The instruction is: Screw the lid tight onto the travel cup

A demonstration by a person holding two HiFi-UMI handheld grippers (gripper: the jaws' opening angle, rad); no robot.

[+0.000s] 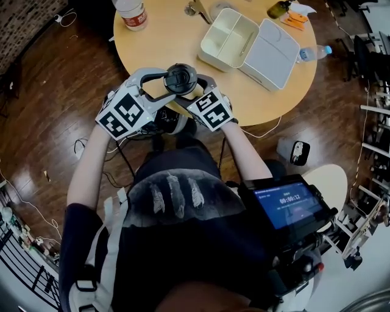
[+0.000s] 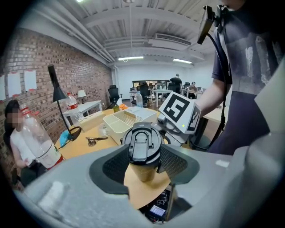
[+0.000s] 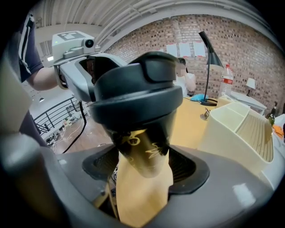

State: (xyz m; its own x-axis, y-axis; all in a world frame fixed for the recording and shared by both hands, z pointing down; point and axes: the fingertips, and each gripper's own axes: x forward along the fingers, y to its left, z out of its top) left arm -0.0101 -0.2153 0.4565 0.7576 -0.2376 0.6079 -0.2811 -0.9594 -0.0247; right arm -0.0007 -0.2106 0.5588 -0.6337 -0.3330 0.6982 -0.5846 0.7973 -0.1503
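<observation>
The travel cup point(image 1: 180, 78) stands at the near edge of the round wooden table point(image 1: 155, 46), with its black flip lid point(image 2: 142, 143) on top. My left gripper point(image 1: 170, 85) comes in from the left, and its jaws are shut round the lid's rim point(image 2: 143, 153). Reaching in from the right, my right gripper point(image 1: 192, 92) is lower down and shut on the cup's gold and black body point(image 3: 143, 156). In the right gripper view the lid point(image 3: 136, 91) looms above the jaws, with the left gripper behind it. The cup's base is hidden in every view.
An open cream lunch box point(image 1: 228, 36) and its grey-white lid point(image 1: 271, 53) lie behind the cup. A water bottle point(image 1: 131, 13) stands at the far left and another bottle point(image 1: 314, 53) lies at the right edge. A black desk lamp point(image 3: 209, 58) stands further back. A lit screen point(image 1: 286, 204) hangs at my chest.
</observation>
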